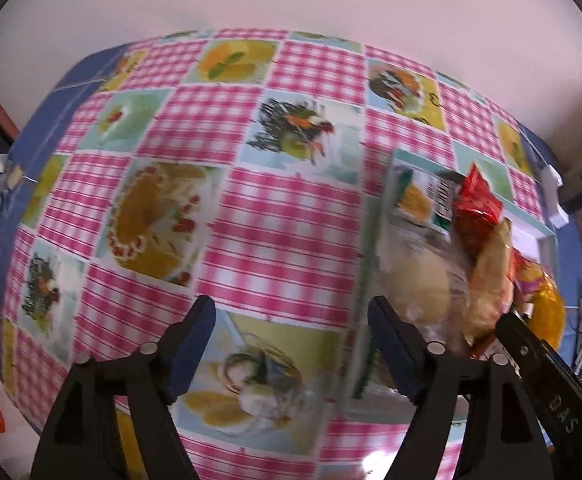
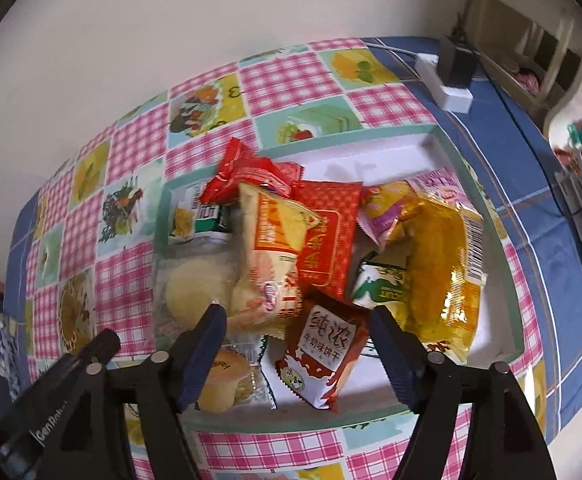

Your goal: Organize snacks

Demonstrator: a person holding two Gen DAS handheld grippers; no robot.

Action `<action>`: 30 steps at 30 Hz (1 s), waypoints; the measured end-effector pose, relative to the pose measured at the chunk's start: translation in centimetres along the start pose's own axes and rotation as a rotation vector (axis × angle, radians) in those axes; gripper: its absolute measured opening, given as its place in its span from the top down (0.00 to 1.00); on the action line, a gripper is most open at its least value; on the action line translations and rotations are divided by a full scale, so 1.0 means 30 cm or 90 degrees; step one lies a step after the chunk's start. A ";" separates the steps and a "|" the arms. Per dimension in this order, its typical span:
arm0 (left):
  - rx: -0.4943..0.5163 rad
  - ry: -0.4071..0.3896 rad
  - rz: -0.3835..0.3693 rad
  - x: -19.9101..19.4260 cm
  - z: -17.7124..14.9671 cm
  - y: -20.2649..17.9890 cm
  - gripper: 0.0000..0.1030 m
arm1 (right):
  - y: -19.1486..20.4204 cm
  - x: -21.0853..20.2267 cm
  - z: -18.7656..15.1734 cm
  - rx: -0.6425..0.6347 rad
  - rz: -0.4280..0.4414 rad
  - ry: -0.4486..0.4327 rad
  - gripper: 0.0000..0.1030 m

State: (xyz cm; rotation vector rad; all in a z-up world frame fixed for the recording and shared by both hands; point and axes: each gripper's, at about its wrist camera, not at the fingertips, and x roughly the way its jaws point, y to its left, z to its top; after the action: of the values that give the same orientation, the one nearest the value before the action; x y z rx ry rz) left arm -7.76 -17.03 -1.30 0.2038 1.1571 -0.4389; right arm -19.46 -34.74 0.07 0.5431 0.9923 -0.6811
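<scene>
The left gripper (image 1: 291,344) is seen with its jaws standing apart and nothing between them; only the patterned tablecloth (image 1: 251,208) lies below the gap. Its right-hand finger (image 1: 395,352) is placed at the near left edge of the tray (image 1: 547,240), close to a clear-wrapped pale bun (image 1: 419,280). In the left wrist view the picture is blurred, and contact between that finger and the wrapper cannot be determined.

The right gripper (image 2: 297,350) is likewise found with its jaws apart, held over the tray (image 2: 443,148). A brown biscuit packet (image 2: 323,352) with white printed characters lies in the tray below the gap; the pads are not seen pressing on it. Just beside the left finger (image 2: 203,352) a small yellow cake in a clear wrapper (image 2: 227,376) is noted.

The snacks are recorded as gathered in the white tray with its pale green rim. The pile includes a yellow-and-orange packet (image 2: 275,256) lying over a red packet (image 2: 327,240), a second red packet (image 2: 247,172) towards the far side, a large golden cake packet (image 2: 439,268) at the right, a pink-and-yellow packet (image 2: 391,208) beside it, and a green-and-white packet (image 2: 379,284) partly covered.

Beyond the tray, a white power strip (image 2: 447,88) with a black plug is observed on the blue cloth (image 2: 531,200) at the table's far right corner.
</scene>
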 end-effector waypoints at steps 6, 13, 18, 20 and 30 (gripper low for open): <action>-0.014 -0.015 0.015 -0.005 0.011 0.049 0.13 | 0.027 -0.007 -0.010 -0.020 -0.002 -0.011 0.11; -0.005 -0.049 0.050 -0.034 0.002 0.097 0.06 | 0.049 -0.033 -0.043 -0.035 -0.003 -0.033 0.00; 0.000 -0.051 0.053 -0.051 -0.029 0.138 0.01 | 0.064 -0.040 -0.099 -0.053 0.001 -0.034 0.00; 0.005 -0.048 0.057 -0.059 -0.051 0.148 0.01 | 0.071 -0.040 -0.130 -0.060 0.005 -0.029 0.00; 0.036 -0.047 0.109 -0.116 -0.193 0.179 0.01 | 0.098 -0.061 -0.244 -0.080 0.020 -0.022 0.00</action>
State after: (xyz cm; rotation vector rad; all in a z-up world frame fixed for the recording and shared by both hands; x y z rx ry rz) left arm -11.41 -9.23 -0.76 0.3302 1.0456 -0.3256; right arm -22.15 -27.23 -1.27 0.4344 0.9852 -0.5941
